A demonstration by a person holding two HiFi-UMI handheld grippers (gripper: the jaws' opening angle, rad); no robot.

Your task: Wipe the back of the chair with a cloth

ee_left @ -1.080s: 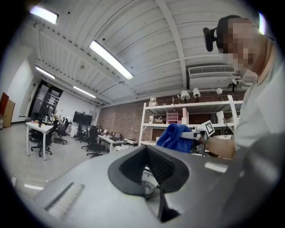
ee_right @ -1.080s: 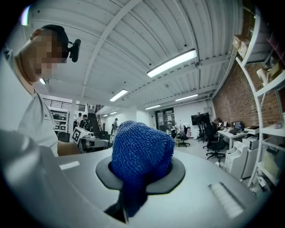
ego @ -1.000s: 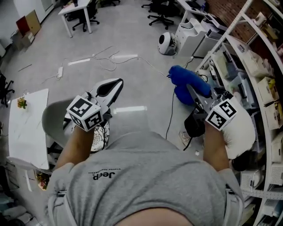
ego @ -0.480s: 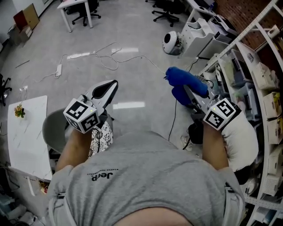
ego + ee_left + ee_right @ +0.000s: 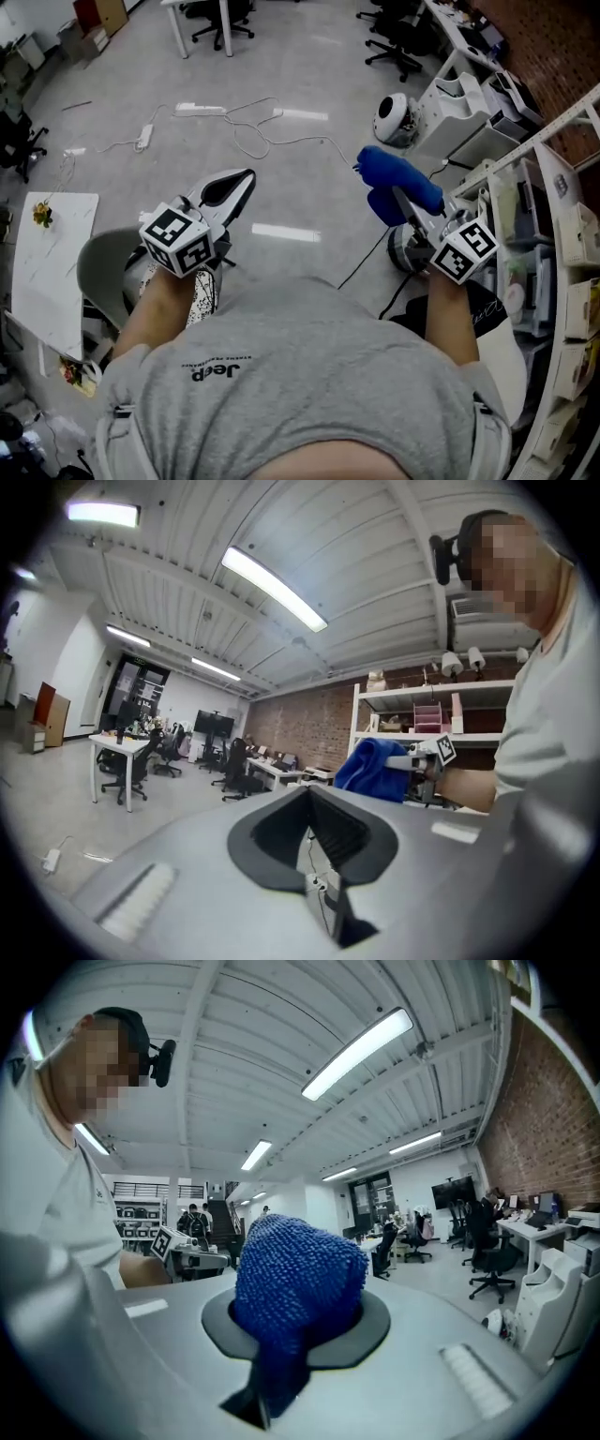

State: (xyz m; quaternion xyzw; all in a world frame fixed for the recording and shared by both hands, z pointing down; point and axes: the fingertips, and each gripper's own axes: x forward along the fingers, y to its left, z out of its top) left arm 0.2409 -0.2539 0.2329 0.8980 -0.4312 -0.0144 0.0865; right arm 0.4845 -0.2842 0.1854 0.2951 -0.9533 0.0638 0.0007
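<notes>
My right gripper [image 5: 401, 192] is shut on a blue cloth [image 5: 392, 173], which bunches up over its jaws; in the right gripper view the cloth [image 5: 295, 1279] fills the space between them. My left gripper [image 5: 230, 192] is held out over the floor with its jaws together and nothing in them. A grey shell chair [image 5: 101, 270] stands below and left of the left gripper, partly hidden by the person's arm. Neither gripper touches it. The left gripper view shows the cloth [image 5: 375, 769] off to the right.
A white table [image 5: 47, 262] stands beside the chair at the left. Cables [image 5: 253, 131] and a power strip [image 5: 200, 110] lie on the grey floor ahead. White shelving [image 5: 553, 216] lines the right side, with a round white device [image 5: 394, 117] near it. Office chairs [image 5: 394, 37] stand farther back.
The person has moved: the floor and shelving have shifted in view and the white cushion at the right is gone. Both grippers keep the same pose, the cloth still held.
</notes>
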